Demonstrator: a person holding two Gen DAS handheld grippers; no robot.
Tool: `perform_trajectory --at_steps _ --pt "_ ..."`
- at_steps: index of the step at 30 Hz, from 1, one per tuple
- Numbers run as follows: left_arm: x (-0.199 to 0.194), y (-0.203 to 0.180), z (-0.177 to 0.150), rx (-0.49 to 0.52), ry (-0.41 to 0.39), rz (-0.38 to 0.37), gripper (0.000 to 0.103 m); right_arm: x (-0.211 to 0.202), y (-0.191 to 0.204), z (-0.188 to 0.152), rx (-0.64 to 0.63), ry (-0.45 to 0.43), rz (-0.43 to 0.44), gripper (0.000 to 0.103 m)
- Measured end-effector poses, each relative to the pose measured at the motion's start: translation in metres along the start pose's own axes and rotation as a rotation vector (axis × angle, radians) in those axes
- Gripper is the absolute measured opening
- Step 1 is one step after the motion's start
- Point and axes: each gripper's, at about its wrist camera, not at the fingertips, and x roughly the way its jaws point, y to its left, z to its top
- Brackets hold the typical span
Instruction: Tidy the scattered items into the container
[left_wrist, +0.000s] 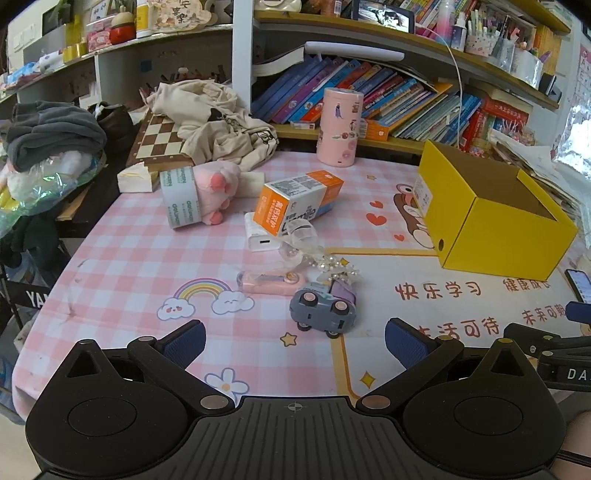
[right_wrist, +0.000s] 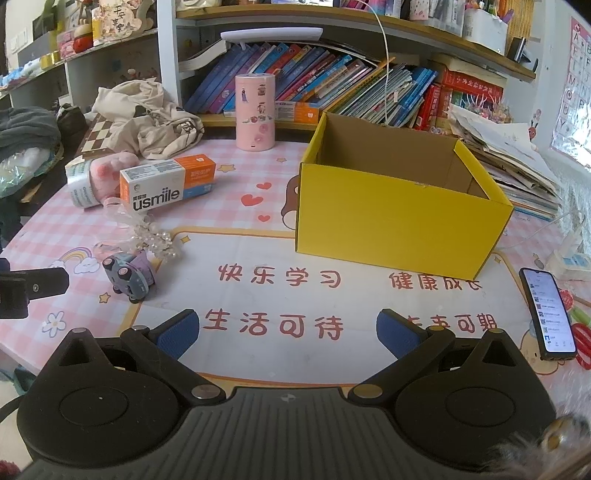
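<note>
Readable text you have in view:

- Orange-and-white carton: "usmile" in large dark letters on its white side; the small Chinese print above is too fine to read.
- Tape roll: "deli" repeated around it.
- Desk mat: red characters "快乐学习", "健康成长", "生活可待", "未来可期".
- Alphabet poster on your right wall: letters A, F, M, Y run down its edge.
- Plaque on the top shelf: "平安喜樂".
- Book spines: illegible.
</note>
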Motion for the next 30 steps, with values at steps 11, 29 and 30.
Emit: perform_trajectory --at_steps 11,29,30 --pt "0.0 0.002 0.001 -0.003 0.002 0.005 0.103 0.0 0.005 0.001 -0.019 -0.006 0.01 0.103" --pt "-0.005 0.002 0.002 0.032 -0.027 -0.026 0.103 0.002 0.015 0.006 -0.051 -0.002 0.022 0.103" --pt "-0.005 0.002 0.003 0.034 -0.027 -0.028 0.103 0.003 0.015 0.006 -0.051 -0.001 0.023 0.103"
